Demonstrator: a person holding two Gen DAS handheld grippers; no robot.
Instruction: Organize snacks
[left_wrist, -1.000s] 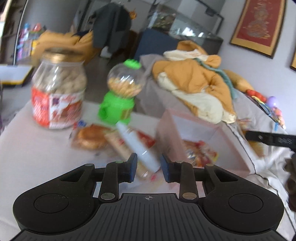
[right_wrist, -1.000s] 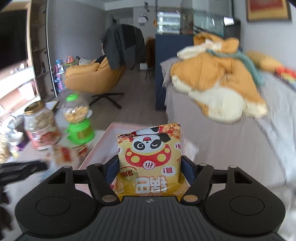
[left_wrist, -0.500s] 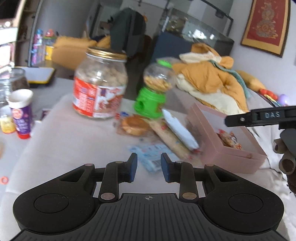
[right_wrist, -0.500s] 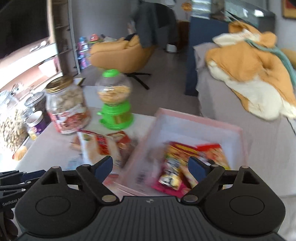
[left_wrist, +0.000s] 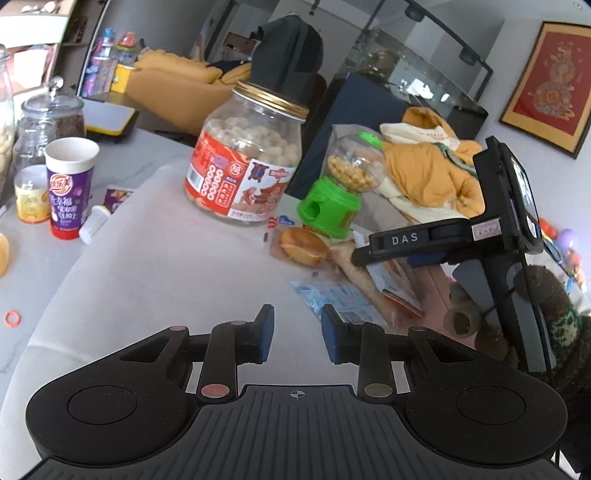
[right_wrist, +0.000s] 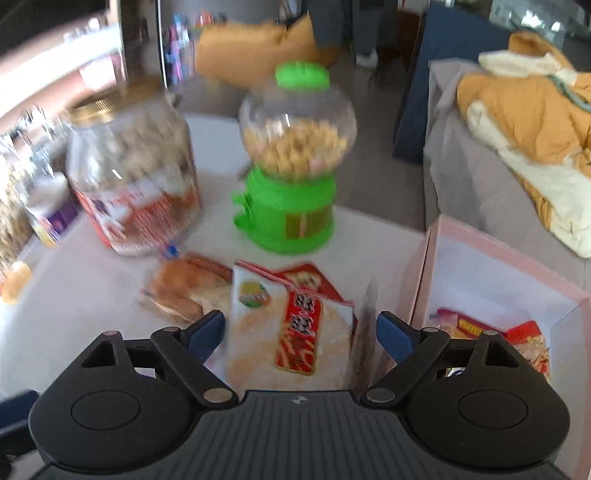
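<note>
Behind the cracker packet (right_wrist: 291, 325), seemingly a blurred jar (right_wrist: 133, 177)

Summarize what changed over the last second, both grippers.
The right gripper let go of the panda snack bag into the pink box, swung left, and now hangs open over the white-and-red snack packet on the table. The left gripper stayed empty and slightly open; the jar and green dispenser stayed put.
</note>
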